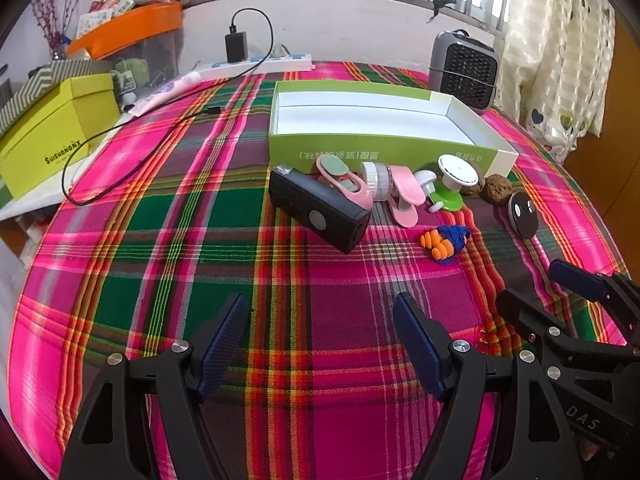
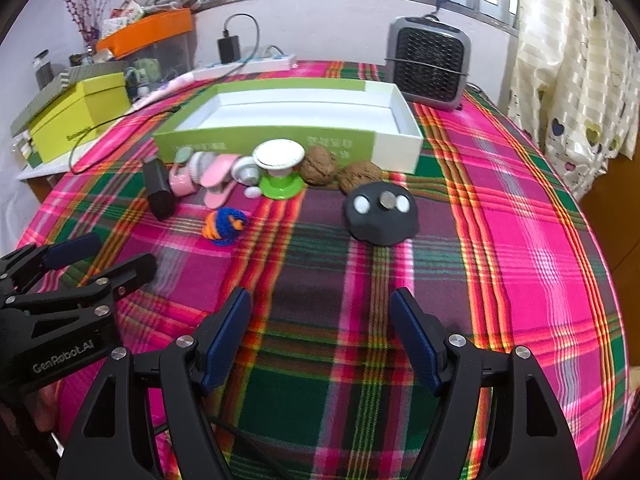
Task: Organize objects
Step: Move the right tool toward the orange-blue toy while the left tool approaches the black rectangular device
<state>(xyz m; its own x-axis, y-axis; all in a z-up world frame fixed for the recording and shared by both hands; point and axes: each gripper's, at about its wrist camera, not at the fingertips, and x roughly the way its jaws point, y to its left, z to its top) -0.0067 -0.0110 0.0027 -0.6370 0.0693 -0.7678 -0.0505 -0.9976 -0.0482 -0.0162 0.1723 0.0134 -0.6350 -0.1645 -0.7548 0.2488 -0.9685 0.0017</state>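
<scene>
An empty green and white box (image 1: 384,118) (image 2: 292,114) lies open on the plaid tablecloth. In front of it lie a black rectangular device (image 1: 320,210) (image 2: 159,192), pink clips (image 1: 404,196) (image 2: 216,182), a green and white suction holder (image 1: 450,184) (image 2: 279,168), two walnuts (image 1: 494,188) (image 2: 340,170), a blue and orange knitted toy (image 1: 444,244) (image 2: 225,226) and a black round piece (image 1: 522,214) (image 2: 382,218). My left gripper (image 1: 320,332) is open and empty, near the table's front. My right gripper (image 2: 320,332) is open and empty, short of the black round piece.
A grey fan heater (image 1: 466,70) (image 2: 430,64) stands behind the box. A yellow-green box (image 1: 56,132) (image 2: 78,114), an orange-lidded bin (image 1: 128,32), a power strip (image 1: 260,64) and a black cable (image 1: 132,156) are at the left. A curtain (image 2: 576,72) hangs at right.
</scene>
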